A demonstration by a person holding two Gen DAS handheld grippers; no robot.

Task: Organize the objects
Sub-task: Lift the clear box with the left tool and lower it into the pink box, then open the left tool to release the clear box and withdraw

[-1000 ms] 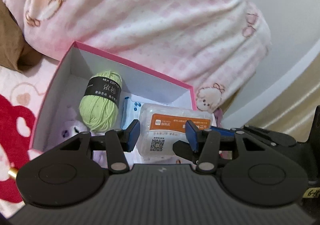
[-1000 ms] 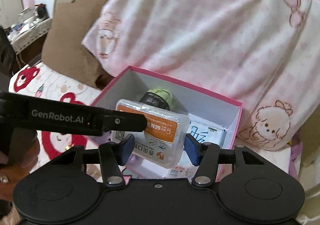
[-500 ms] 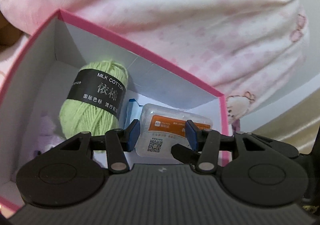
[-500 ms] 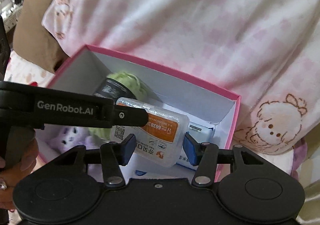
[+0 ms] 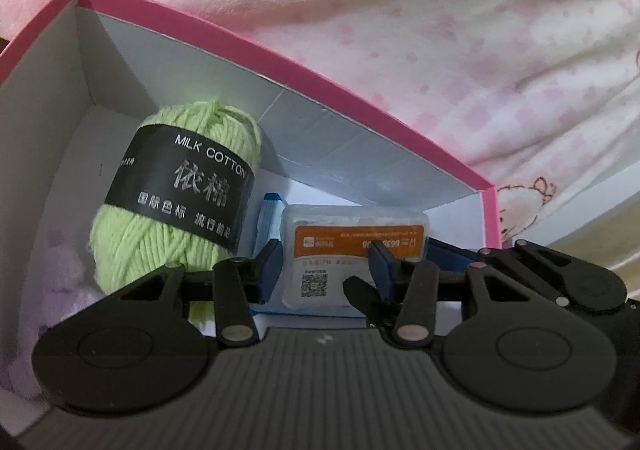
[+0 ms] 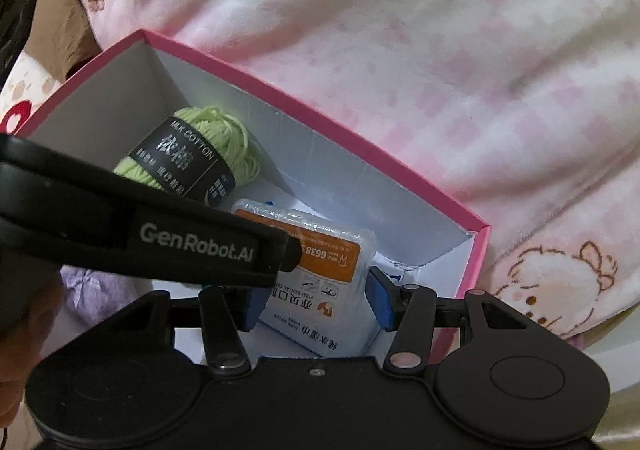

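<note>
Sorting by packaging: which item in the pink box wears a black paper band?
The green yarn ball, lying against the pink box's back wall. Its black band reads "MILK COTTON"; the wipes pack beside it has an orange label, and the purple plush has none.

right gripper [image 6: 316, 300] clamped, left gripper [image 5: 324, 268] closing

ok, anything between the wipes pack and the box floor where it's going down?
Partly. A blue-and-white packet already lies on the floor of the pink box, right under the wipes pack. The green yarn sits beside it, toward the far left corner, clear of the drop.
</note>
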